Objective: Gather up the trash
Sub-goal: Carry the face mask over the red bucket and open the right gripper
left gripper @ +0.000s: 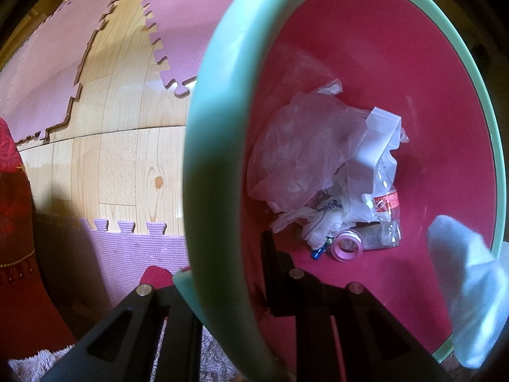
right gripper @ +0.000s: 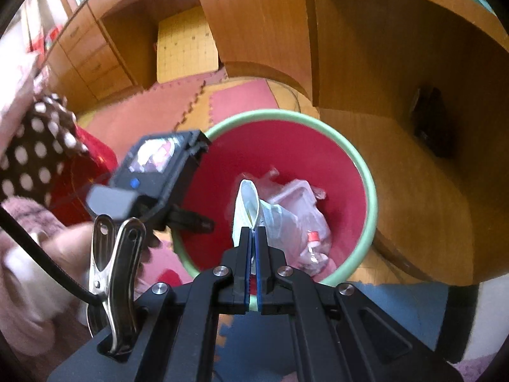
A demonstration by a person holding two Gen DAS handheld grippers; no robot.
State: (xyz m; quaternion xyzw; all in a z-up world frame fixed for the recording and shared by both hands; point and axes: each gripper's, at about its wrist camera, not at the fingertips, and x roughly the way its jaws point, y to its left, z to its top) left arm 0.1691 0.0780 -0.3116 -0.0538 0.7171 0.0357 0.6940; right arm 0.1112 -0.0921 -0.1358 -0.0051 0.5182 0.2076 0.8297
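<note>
A round plastic waste bin with a pale green rim and a deep pink inside (left gripper: 381, 47) is gripped at its rim by the black left gripper (left gripper: 241, 273), whose jaws are closed narrowly on the wall, one finger outside and one finger (left gripper: 273, 254) inside the bin. At the bottom of the bin a heap of trash is seen: a crumpled clear plastic bag (left gripper: 302, 152), a white folded carton (left gripper: 375, 146), a clear plastic bottle with a red label (left gripper: 386, 203), crumpled white wrappers (left gripper: 321, 219) and a small pink ring-shaped cap (left gripper: 346, 245). At the lower right of the left wrist view a blurred pale scrap (left gripper: 470, 286) is seen against the rim.

In the right wrist view, the black right gripper with blue pads (right gripper: 253, 238) is shown with its jaws pressed nearly together on a crumpled white piece of paper trash (right gripper: 246, 203), which is held upright above the open mouth of the bin (right gripper: 370, 184). The left gripper's camera housing (right gripper: 152, 172) is seen at the bin's left rim, and a metal spring clamp (right gripper: 111, 254) is fixed to the right gripper's body. The bin is stood on a wood-pattern floor (left gripper: 127, 165) partly covered by pink interlocking foam mats (left gripper: 197, 16), beside a curved wooden desk (right gripper: 397, 95). A brown fabric with white dots (right gripper: 35, 152) is visible at the left.
</note>
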